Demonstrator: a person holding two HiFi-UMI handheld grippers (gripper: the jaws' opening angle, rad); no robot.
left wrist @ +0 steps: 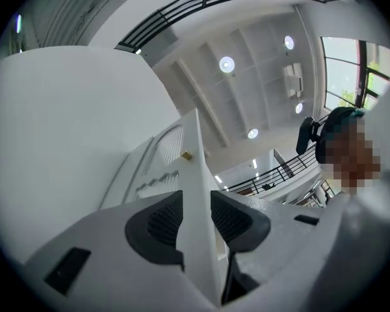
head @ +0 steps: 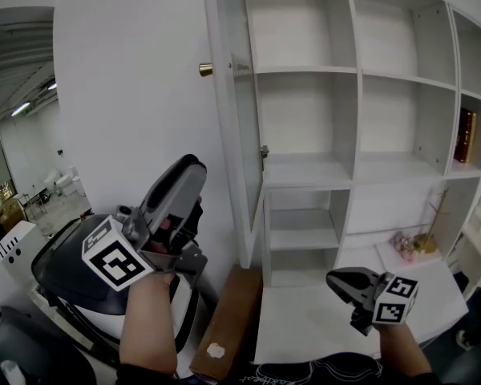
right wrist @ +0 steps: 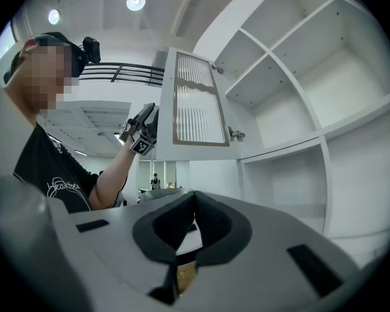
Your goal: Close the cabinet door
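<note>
The white cabinet door stands open, nearly edge-on in the head view, with a brass knob on its outer face. My left gripper is raised to the left of the door, below the knob, pointing up at it; its jaws are open and apart from the door. In the left gripper view the door edge lines up between the open left gripper, with the knob beyond. My right gripper is low at the front right, shut and empty. The right gripper view shows the ribbed door panel.
Open white shelves fill the cabinet; a dark item stands on a right shelf and dried flowers lie lower right. A brown board lies beside a white surface. A dark-and-white machine sits at left.
</note>
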